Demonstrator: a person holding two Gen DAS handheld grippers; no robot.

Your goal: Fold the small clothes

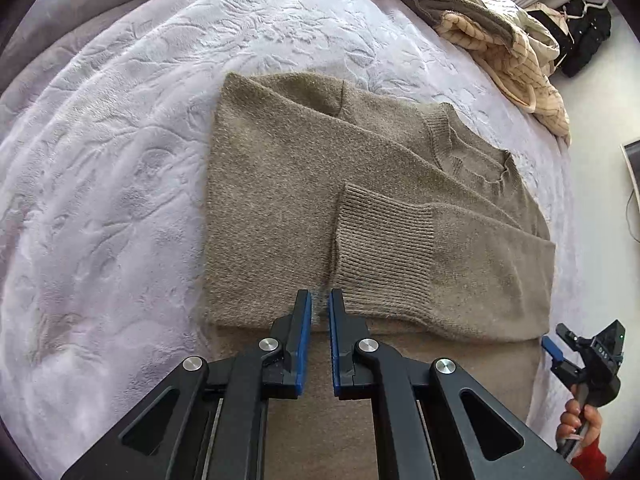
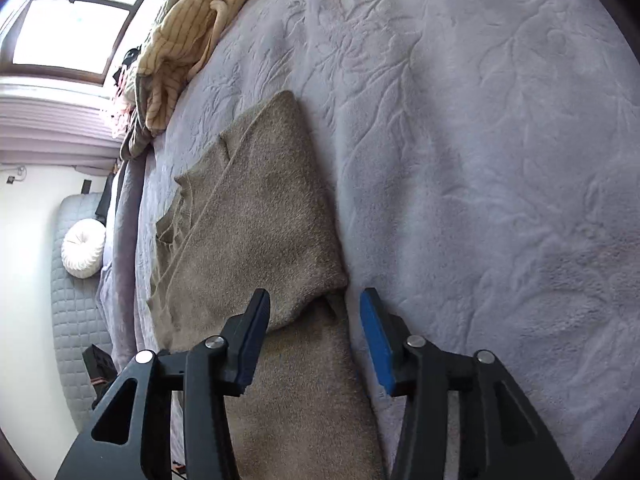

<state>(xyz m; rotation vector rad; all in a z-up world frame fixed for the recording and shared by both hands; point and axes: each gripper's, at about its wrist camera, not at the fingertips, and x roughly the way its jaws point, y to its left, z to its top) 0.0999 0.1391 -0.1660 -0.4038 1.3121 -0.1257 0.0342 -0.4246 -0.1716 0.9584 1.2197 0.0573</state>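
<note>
A taupe knit sweater [image 1: 280,184] lies flat on the bed, both sleeves folded across its front, the ribbed cuff [image 1: 384,248] on top. My left gripper [image 1: 320,300] hovers over the sweater's lower part, its jaws nearly closed with a narrow gap and nothing between them. My right gripper shows at the far right of the left wrist view [image 1: 554,346], off the sweater's side edge. In the right wrist view the right gripper [image 2: 316,304] is open, its jaws astride the folded side edge of the sweater [image 2: 260,220], holding nothing.
The lavender embossed blanket [image 1: 120,160] covers the bed all around the sweater. A heap of cream and olive clothes [image 1: 496,40] lies at the far edge of the bed. Beside the bed are a grey quilted mat and a white round cushion [image 2: 82,254].
</note>
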